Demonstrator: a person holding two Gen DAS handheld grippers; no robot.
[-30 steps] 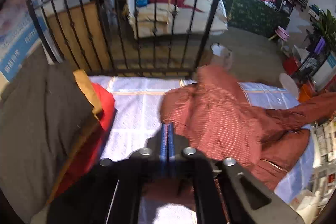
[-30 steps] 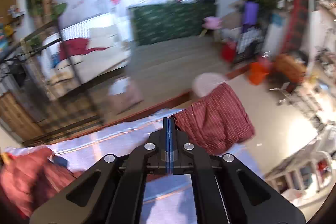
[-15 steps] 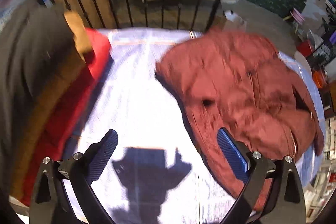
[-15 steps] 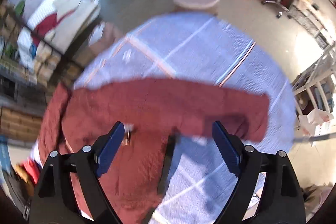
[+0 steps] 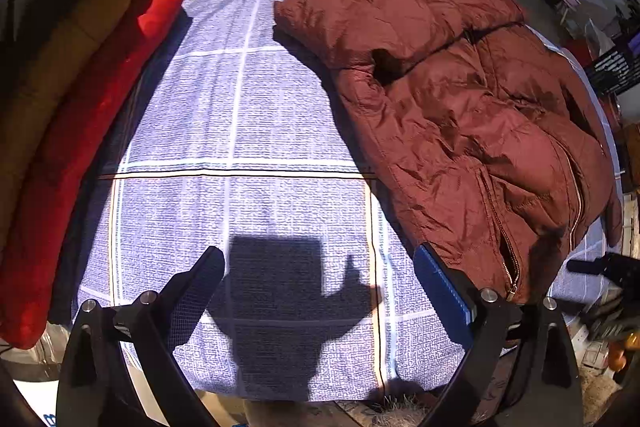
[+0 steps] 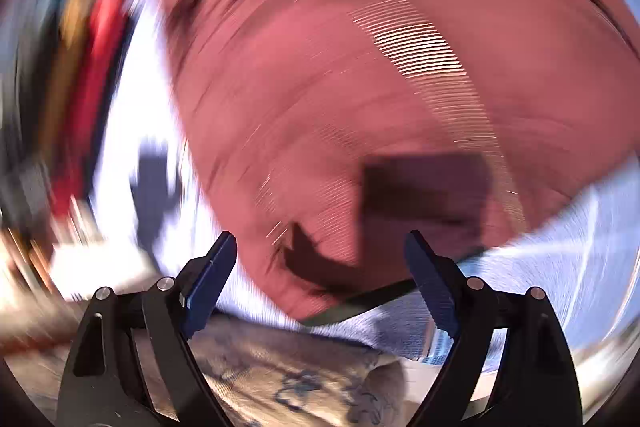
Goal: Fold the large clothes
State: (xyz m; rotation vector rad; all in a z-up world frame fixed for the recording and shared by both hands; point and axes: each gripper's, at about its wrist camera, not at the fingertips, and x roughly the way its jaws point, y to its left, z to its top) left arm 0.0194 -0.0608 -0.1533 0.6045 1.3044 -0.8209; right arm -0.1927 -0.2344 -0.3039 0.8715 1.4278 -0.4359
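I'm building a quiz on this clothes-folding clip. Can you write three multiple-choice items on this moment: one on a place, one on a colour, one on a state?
1. Where does the jacket lie on the checked sheet, in the left wrist view?
A. On its right part
B. On its left part
C. Hanging from the railing

2. What colour is the folded fabric next to the sheet's left edge?
A. Green
B. Red
C. White

3. How do the fingers of the left gripper stand?
A. Shut on the jacket
B. Shut on nothing
C. Wide apart with nothing between them

Key:
1 A: the jacket covers the sheet's right part.
2 B: that bundle is bright red.
3 C: only bare sheet and shadow show between the fingers.
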